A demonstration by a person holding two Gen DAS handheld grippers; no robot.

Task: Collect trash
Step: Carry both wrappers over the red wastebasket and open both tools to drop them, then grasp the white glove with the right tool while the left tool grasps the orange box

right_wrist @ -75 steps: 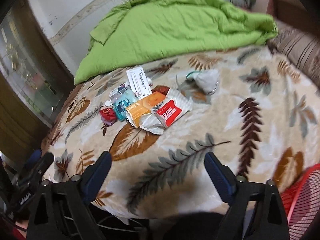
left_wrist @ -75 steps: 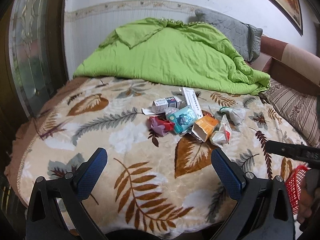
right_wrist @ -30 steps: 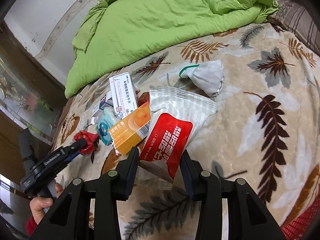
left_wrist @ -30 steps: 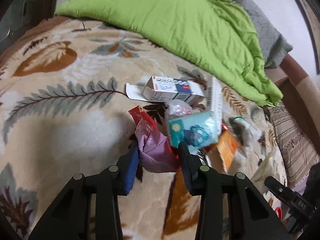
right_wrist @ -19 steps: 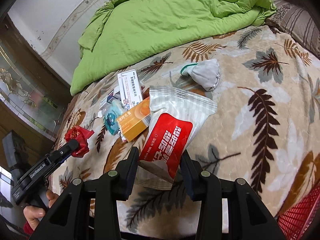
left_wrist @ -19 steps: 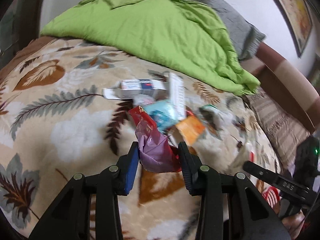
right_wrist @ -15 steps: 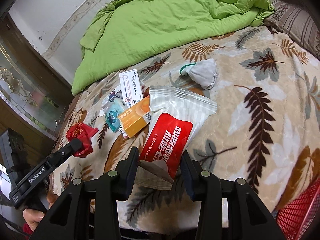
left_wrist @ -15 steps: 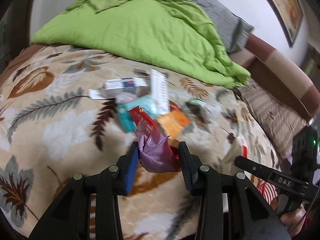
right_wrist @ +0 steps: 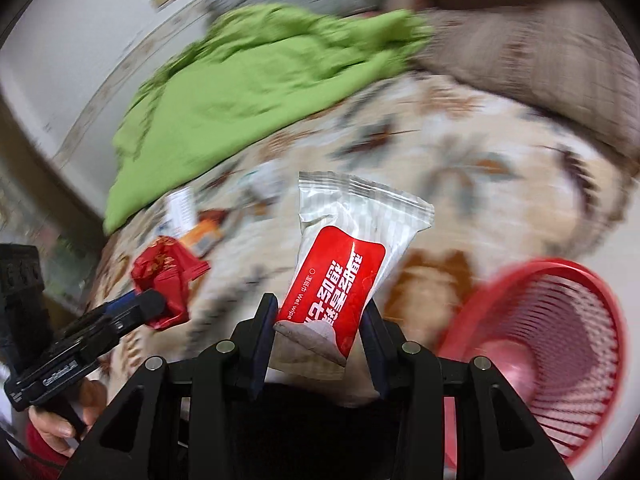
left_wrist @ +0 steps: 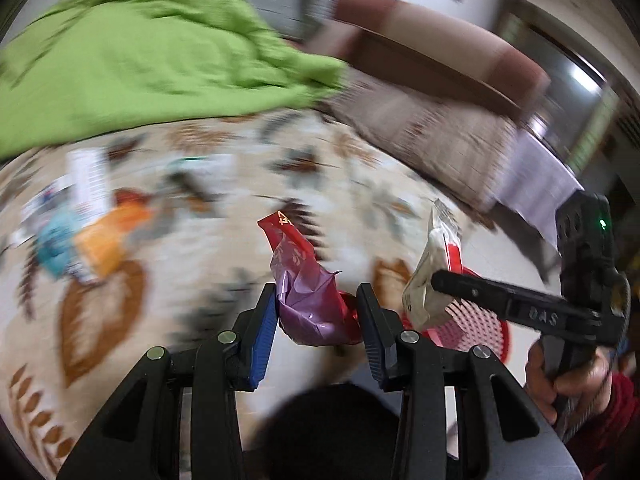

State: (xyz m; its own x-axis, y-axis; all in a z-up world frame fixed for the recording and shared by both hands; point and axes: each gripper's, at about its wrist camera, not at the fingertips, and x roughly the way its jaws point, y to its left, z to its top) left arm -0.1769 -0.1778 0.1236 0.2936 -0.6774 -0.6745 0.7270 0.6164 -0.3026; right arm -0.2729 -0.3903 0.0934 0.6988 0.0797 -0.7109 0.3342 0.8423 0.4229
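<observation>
Wet-wipe packet [right_wrist: 340,264] clamped between right fingers [right_wrist: 266,320].

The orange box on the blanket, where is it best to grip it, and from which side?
Probably the end away from the teal packet, across its narrow width, coming down from above. The orange box lies flat, and the packet crowds its other end. The view is blurred, so this is tentative.
</observation>
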